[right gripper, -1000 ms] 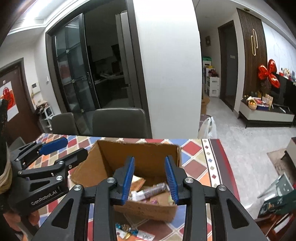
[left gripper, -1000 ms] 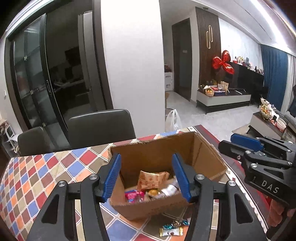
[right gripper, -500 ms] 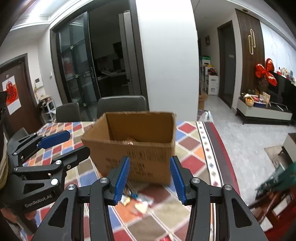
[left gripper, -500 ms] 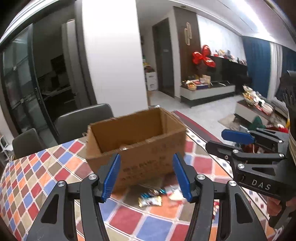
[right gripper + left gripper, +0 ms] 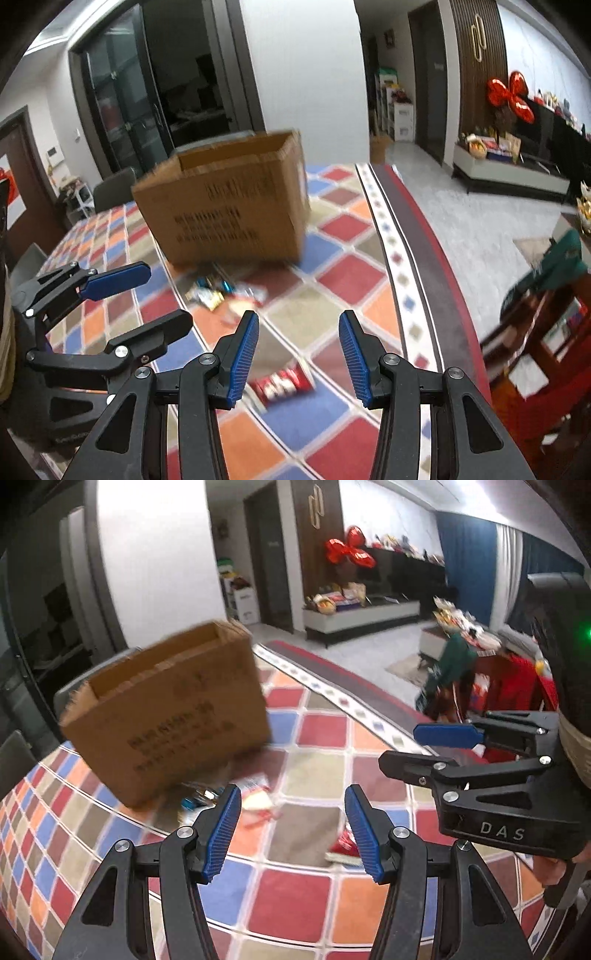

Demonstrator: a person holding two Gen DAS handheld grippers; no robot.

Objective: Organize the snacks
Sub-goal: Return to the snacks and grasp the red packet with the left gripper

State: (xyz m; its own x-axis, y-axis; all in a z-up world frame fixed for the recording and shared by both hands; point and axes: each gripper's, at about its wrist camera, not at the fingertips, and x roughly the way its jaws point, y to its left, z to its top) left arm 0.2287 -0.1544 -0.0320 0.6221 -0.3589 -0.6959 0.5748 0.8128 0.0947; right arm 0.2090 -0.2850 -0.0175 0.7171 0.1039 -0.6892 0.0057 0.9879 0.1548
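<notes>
Hovering low over the chequered tablecloth (image 5: 328,314), the right gripper (image 5: 298,352), blue pads spread wide, gripping nothing, touching nothing. Lying just under and between those pads, a red snack packet (image 5: 282,384), blurred, flat on the cloth. Same story for the left gripper (image 5: 293,830): jaws gaping, holding nothing, hanging above the cloth. Showing just inside its right pad, that same red snack packet (image 5: 345,845). Reaching in from the right of the left wrist view, the right gripper (image 5: 421,749), fingers likewise parted. Mirrored in the right wrist view, the left gripper (image 5: 144,295) poking in from the left, also spread.

Further out, a small scatter of wrapped sweets (image 5: 210,291) in blue, gold and silver, lying on the cloth close to the front face of the box; too smeared to read any labels. Seen from the left as well, sweets (image 5: 201,797) beside a pale wrapper (image 5: 258,801) with red on it.

Beyond those, standing upright on the table with its top open, the cardboard box (image 5: 229,203), dark print on its side, contents not showing from this angle. Behind it, grey dining chairs (image 5: 114,188) tucked against the table's far edge.
</notes>
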